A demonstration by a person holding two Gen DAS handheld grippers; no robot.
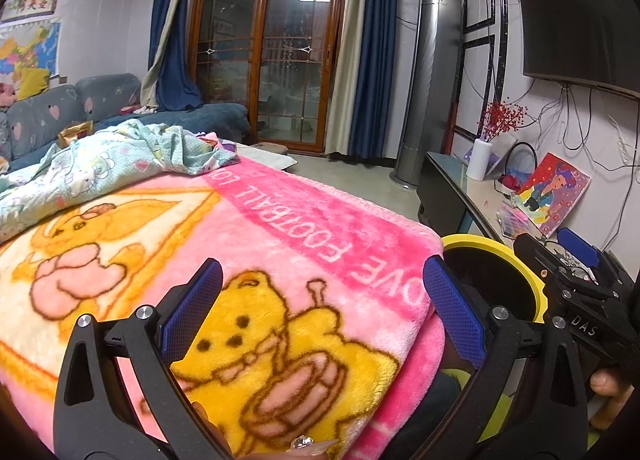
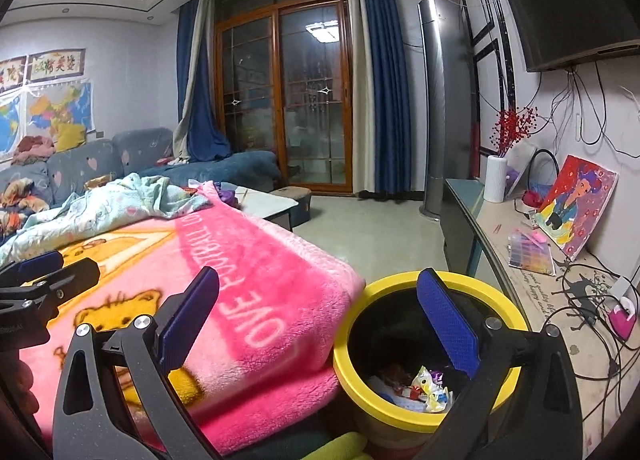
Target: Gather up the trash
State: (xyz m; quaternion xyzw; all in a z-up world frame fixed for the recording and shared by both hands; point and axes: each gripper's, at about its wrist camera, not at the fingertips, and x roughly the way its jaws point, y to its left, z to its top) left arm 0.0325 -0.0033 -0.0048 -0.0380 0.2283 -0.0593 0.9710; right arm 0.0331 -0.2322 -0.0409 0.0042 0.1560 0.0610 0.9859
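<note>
right gripper (image 2: 318, 318) fingers wide, empty | bin (image 2: 404, 418) with wrappers (image 2: 430, 390) just below right finger | left gripper (image 1: 326, 310) fingers wide over blanket (image 1: 280, 228)

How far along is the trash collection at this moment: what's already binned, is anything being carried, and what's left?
Done: crumpled wrappers lie at the bottom of the yellow-rimmed bin beside the pink blanket. In hand: nothing; the right hand-held gripper and the left hand-held gripper are both open and empty. Left: no loose trash shows on the visible blanket; whether the pile of bedding hides any cannot be told.
</note>
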